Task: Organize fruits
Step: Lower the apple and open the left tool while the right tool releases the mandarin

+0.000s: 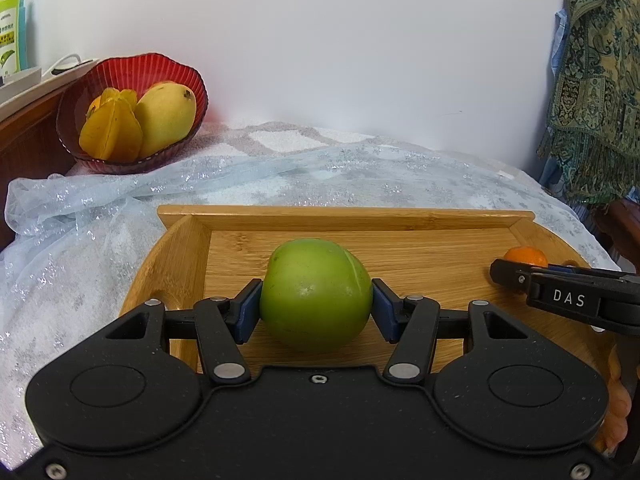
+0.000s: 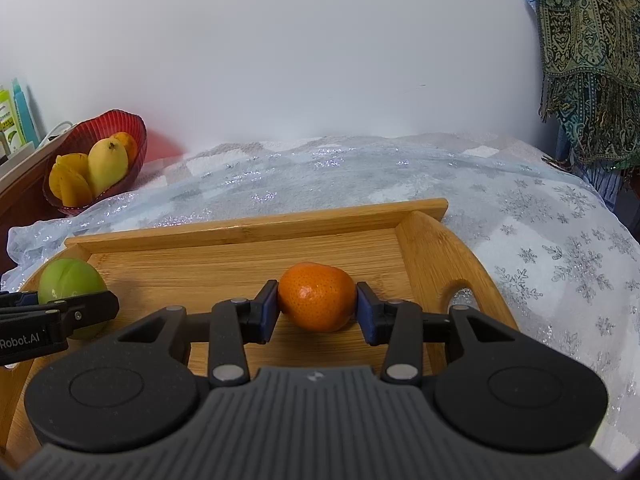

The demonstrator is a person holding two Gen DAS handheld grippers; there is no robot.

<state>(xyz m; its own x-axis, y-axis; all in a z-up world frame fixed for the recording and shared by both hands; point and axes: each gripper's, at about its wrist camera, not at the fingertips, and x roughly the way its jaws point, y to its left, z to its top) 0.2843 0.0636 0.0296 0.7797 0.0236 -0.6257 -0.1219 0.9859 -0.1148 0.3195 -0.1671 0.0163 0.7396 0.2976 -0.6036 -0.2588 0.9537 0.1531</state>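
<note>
The left hand-held gripper point(image 1: 316, 310) is clamped on a round green fruit point(image 1: 316, 294) resting on the wooden bamboo tray point(image 1: 344, 220). At its three o'clock, the right hand-held gripper point(image 2: 317, 308) brackets a small orange tangerine point(image 2: 316, 296), pads just clear on one side. Both fruits look newly placed; next, back both grippers away.

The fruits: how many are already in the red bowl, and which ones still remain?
Done: a mango, a starfruit and something orange behind them sit in the red bowl. In hand: the left gripper holds a green fruit; the right gripper brackets a tangerine. Left: both remain on the wooden tray.
</note>
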